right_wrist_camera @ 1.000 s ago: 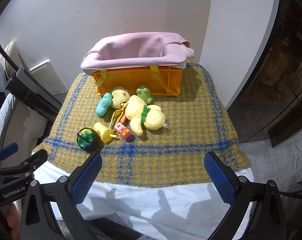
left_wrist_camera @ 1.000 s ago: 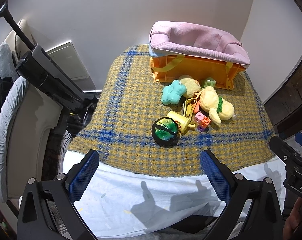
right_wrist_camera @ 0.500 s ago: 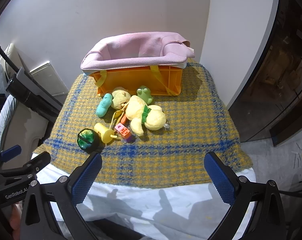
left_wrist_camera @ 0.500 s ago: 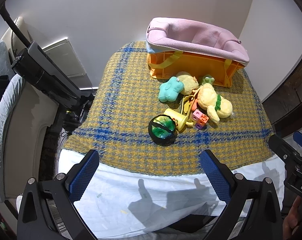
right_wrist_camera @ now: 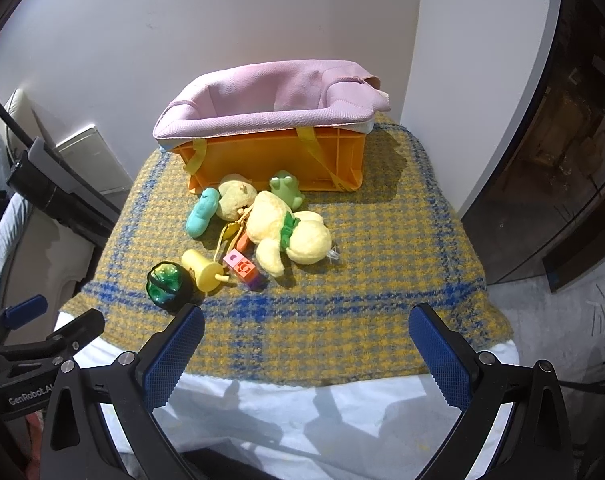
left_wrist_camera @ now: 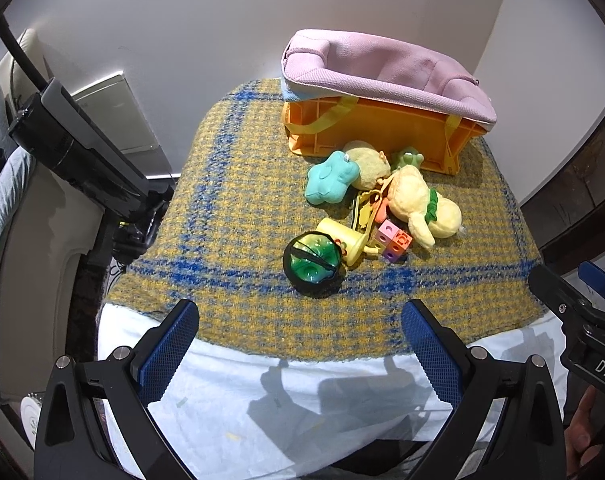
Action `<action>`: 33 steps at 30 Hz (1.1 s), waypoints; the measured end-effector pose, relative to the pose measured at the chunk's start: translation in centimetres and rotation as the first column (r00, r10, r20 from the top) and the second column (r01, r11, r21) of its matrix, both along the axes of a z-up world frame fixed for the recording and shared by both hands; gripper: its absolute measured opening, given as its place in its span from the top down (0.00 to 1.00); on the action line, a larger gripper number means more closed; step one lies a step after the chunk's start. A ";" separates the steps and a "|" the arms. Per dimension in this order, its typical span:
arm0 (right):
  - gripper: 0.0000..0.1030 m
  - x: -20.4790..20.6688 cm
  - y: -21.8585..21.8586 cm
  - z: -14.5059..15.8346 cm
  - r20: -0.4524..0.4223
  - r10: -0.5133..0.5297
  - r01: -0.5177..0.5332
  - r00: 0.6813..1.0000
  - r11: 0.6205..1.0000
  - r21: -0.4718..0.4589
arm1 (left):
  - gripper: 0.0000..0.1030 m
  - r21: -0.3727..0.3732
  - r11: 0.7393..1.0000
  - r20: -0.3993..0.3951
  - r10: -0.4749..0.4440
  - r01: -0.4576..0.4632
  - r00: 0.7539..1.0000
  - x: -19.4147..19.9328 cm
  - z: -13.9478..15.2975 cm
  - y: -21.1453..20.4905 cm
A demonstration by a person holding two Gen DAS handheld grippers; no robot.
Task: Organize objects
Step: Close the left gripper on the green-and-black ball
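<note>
Around the worktop (left_wrist_camera: pixel 230 184), which is covered by a yellow-and-blue plaid cloth, a black stand (left_wrist_camera: pixel 78 152) leans at the left of the frame beside pale upholstered seating (left_wrist_camera: pixel 6 208), and a dark glass door (right_wrist_camera: pixel 562 160) fills the right side of the right wrist view. A white sheet (left_wrist_camera: pixel 302 400) hangs over the near edge of the worktop, below the plaid.

The toys lie bunched in the middle, just in front of an orange crate (right_wrist_camera: pixel 278 160) lined with a pink fabric bag (right_wrist_camera: pixel 270 100); the crate stands at the far edge against the white wall. Nothing can be seen inside the bag from these angles. Nearest is a green-and-black ball (left_wrist_camera: pixel 312 262), touching a yellow cup (left_wrist_camera: pixel 342 238). Just beside the cup lie pink and orange cubes (left_wrist_camera: pixel 394 240). Behind them lies a yellow plush (right_wrist_camera: pixel 290 232) with a green collar, then a teal soft toy (left_wrist_camera: pixel 330 178), a pale round plush (left_wrist_camera: pixel 368 162) and a green frog (right_wrist_camera: pixel 286 190) right at the crate's front wall.

The plaid to the left and right of the pile is bare, as is the strip between the ball and the near edge.

The left gripper (left_wrist_camera: pixel 300 344) hangs over the near edge with its blue fingers (left_wrist_camera: pixel 170 348) spread wide and nothing between them. The right gripper (right_wrist_camera: pixel 306 354) is likewise spread wide and empty, to the right of the ball.
</note>
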State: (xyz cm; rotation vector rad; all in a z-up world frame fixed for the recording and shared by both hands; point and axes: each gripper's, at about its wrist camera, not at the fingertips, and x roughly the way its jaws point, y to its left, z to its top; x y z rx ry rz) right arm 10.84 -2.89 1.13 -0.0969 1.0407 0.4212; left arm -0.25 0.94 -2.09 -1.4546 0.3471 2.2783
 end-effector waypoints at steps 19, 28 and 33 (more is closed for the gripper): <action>0.01 2.3 1.7 -5.4 0.036 -0.055 0.056 0.998 0.998 -0.021 | 0.02 -0.038 0.992 -0.008 -0.119 0.118 0.993 -3.4 -6.8 3.0; 0.01 3.0 3.0 -8.0 0.049 -0.060 0.061 0.997 0.998 -0.019 | 0.07 -0.041 0.987 0.030 -0.155 0.156 0.987 -4.7 -10.3 3.8; 0.01 3.6 3.1 -9.7 0.020 -0.074 0.075 0.997 0.997 -0.034 | 0.18 -0.048 0.983 0.052 -0.173 0.176 0.984 -5.1 -11.8 4.3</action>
